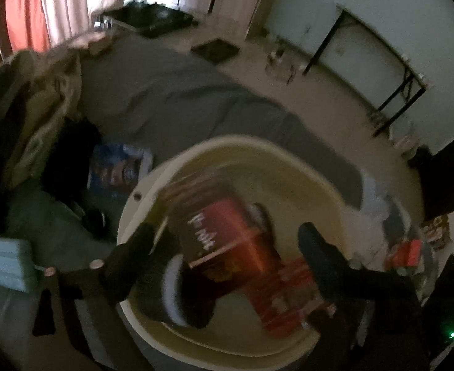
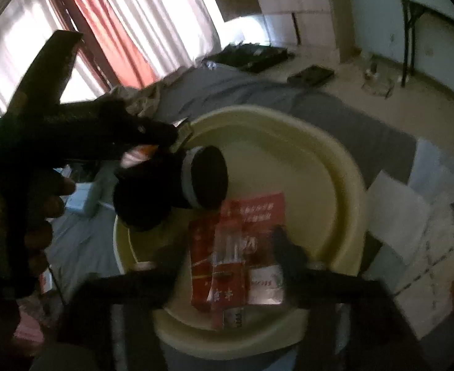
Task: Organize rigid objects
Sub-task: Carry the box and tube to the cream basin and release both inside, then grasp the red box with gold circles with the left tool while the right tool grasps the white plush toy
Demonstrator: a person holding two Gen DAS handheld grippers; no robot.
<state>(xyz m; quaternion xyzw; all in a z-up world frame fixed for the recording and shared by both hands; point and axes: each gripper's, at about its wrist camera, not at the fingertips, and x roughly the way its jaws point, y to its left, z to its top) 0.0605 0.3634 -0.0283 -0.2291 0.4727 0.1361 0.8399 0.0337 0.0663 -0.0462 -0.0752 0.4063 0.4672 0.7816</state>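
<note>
Between the spread fingers of the left hand-held gripper [image 1: 224, 247], a red box [image 1: 227, 241] is sitting blurred, whether clamped I cannot tell, over a cream basin [image 1: 288, 154]. Beside it, a black cylinder with a white band [image 1: 171, 290] is leaning inside the basin. The right hand-held gripper [image 2: 220, 247] is standing wide, gripping nothing, above red packets [image 2: 227, 266] lying on the basin floor. Beyond, a grey sheet [image 1: 171, 92] is covering the bed.
</note>
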